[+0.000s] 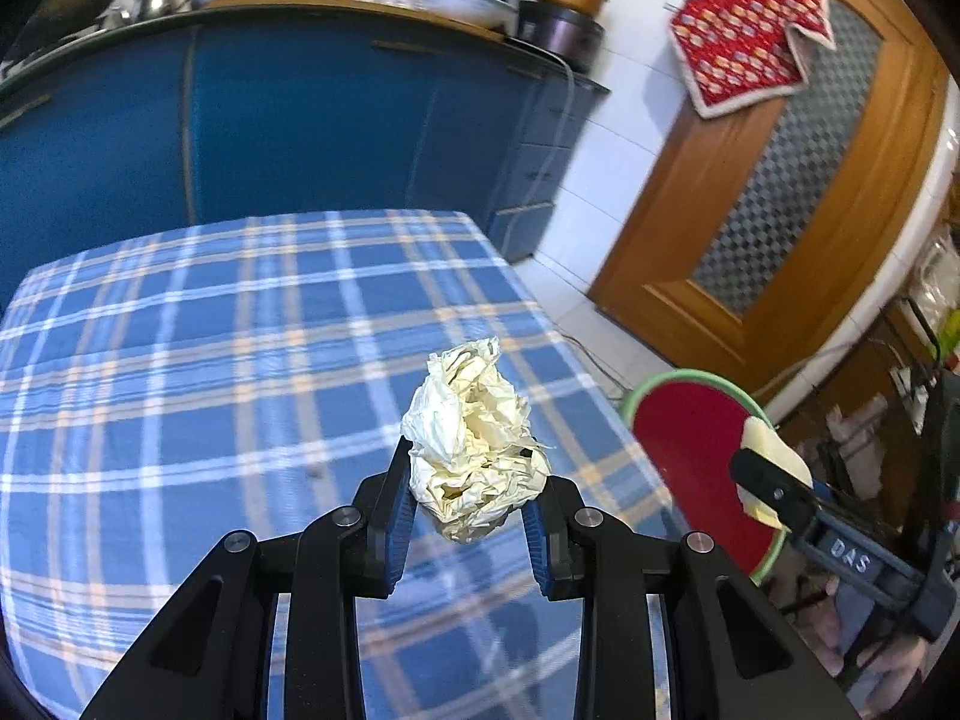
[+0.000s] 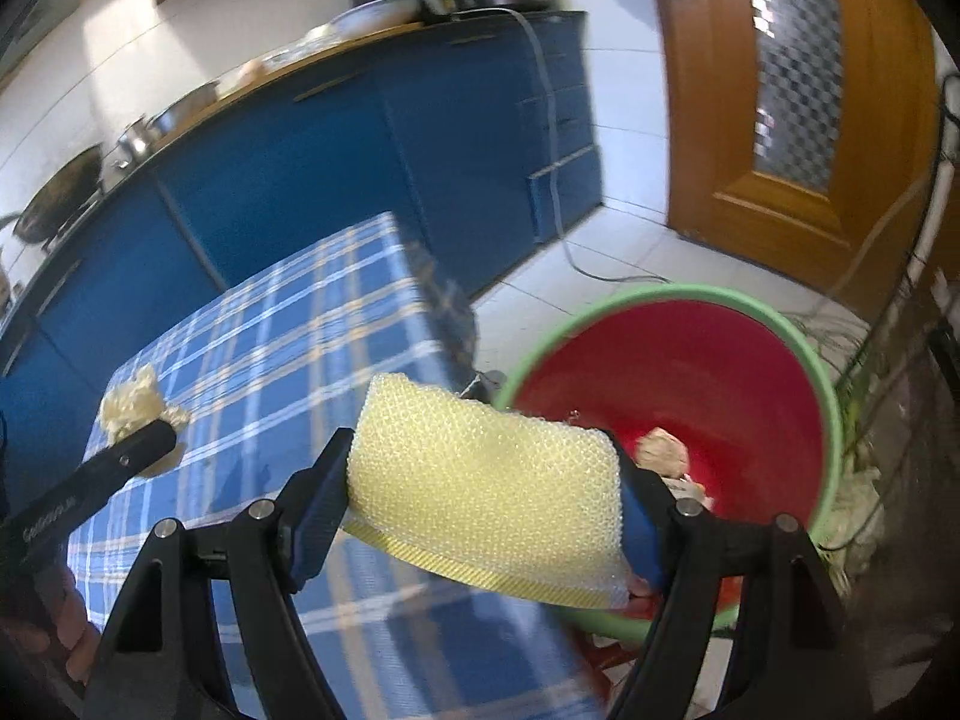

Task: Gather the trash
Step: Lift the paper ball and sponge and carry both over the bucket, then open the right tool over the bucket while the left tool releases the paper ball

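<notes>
My left gripper [image 1: 471,501] is shut on a crumpled ball of pale yellow paper [image 1: 474,450] and holds it above the blue plaid tablecloth [image 1: 210,360]. My right gripper [image 2: 486,504] is shut on a pale yellow textured sponge pad [image 2: 480,480], held over the table's right edge beside the red bin with a green rim [image 2: 708,378]. The bin stands on the floor and holds some crumpled trash [image 2: 663,450]. In the left wrist view the bin [image 1: 690,444] and the right gripper with the pad [image 1: 774,450] show at right. The paper ball also shows in the right wrist view [image 2: 135,405].
Blue kitchen cabinets [image 1: 270,126] with pots on the counter stand behind the table. A wooden door [image 1: 798,180] with a patterned glass pane is at right, a red cloth [image 1: 750,24] hanging by it. Cables and clutter [image 2: 858,480] lie on the floor near the bin.
</notes>
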A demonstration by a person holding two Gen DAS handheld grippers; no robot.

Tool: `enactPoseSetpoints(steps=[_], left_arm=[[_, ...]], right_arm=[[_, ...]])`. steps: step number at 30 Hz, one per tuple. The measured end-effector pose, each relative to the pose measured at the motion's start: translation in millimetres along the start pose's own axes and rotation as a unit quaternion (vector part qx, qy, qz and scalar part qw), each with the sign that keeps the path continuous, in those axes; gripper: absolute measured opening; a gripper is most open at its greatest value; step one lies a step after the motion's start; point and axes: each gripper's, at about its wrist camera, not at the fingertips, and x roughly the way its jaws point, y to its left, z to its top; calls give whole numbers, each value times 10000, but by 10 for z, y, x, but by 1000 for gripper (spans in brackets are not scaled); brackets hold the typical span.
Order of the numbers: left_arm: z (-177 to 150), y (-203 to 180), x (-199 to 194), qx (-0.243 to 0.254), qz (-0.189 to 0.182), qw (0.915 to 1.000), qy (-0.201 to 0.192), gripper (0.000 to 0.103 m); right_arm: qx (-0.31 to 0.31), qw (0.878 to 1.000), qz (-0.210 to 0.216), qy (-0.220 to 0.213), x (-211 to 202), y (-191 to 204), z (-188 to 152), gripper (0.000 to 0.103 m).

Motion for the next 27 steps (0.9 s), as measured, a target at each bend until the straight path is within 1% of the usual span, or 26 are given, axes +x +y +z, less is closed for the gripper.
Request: enactPoseSetpoints(steps=[6,11,16,25,27], left_arm=[[-65,-278,139,211,-167,9995,171,32],[-110,-431,242,348,-267,9986,296,32],[-142,-584,346,481,-362,9974,408,32],[-170,-828,525,728,-469,9945,584,32],[-176,-884,566,787,-494,9937,624,33]], right_arm=[[333,9992,-229,48,13,-409,-37,79],[557,9977,-354,153,83,-646,-85,80],[840,9957,-322,234,139,-837,-118,82],[1068,9936,-293,222,154,-1026,-138,89],[1113,9932,-277,195,144,-1062,-131,92]])
